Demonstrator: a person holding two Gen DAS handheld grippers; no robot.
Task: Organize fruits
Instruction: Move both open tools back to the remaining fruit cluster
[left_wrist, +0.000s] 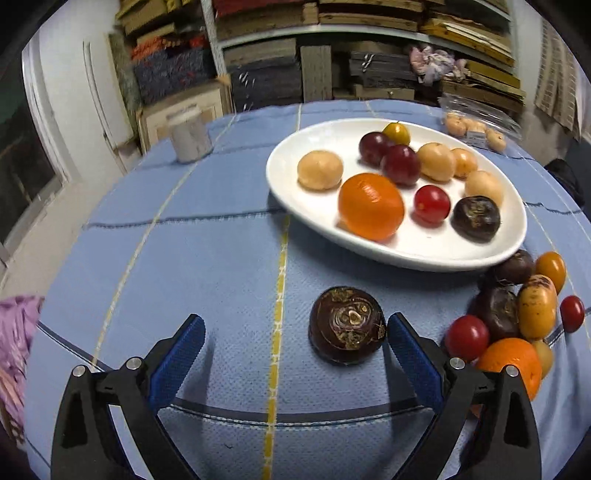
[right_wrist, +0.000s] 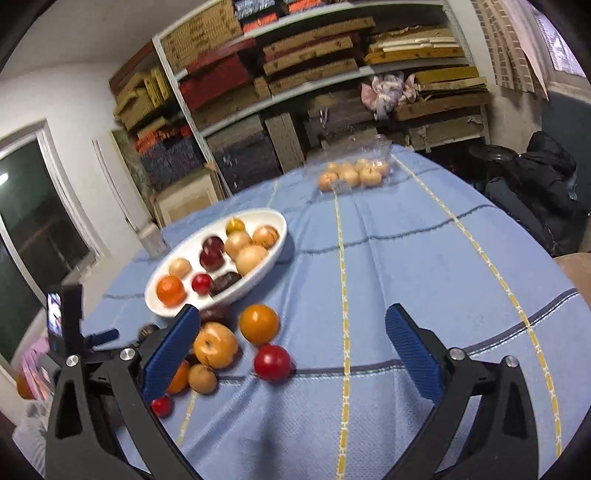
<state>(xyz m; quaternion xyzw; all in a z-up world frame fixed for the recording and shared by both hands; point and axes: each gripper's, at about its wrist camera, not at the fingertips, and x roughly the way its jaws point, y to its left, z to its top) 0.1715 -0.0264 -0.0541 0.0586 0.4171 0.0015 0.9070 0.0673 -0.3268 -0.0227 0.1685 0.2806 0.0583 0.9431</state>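
Note:
A white oval plate (left_wrist: 295, 192) on the blue tablecloth holds several fruits: an orange (left_wrist: 371, 206), red, tan and dark ones. A dark purple fruit (left_wrist: 347, 326) lies on the cloth just inside my open left gripper (left_wrist: 295, 332), close to its right finger (left_wrist: 410, 350). A pile of loose fruits (left_wrist: 517, 317) lies to the right below the plate. In the right wrist view my right gripper (right_wrist: 291, 339) is open and empty above the cloth; a red fruit (right_wrist: 272, 362) and an orange fruit (right_wrist: 258, 324) lie between its fingers. The plate (right_wrist: 273, 251) lies beyond.
A clear bag of tan fruits (right_wrist: 354, 173) lies at the far table edge. A grey cup (left_wrist: 189, 136) stands at the far left. Purple cloth (left_wrist: 16, 332) hangs at the left edge. Shelves of stacked boards stand behind. The left gripper's body (right_wrist: 74, 332) shows at left.

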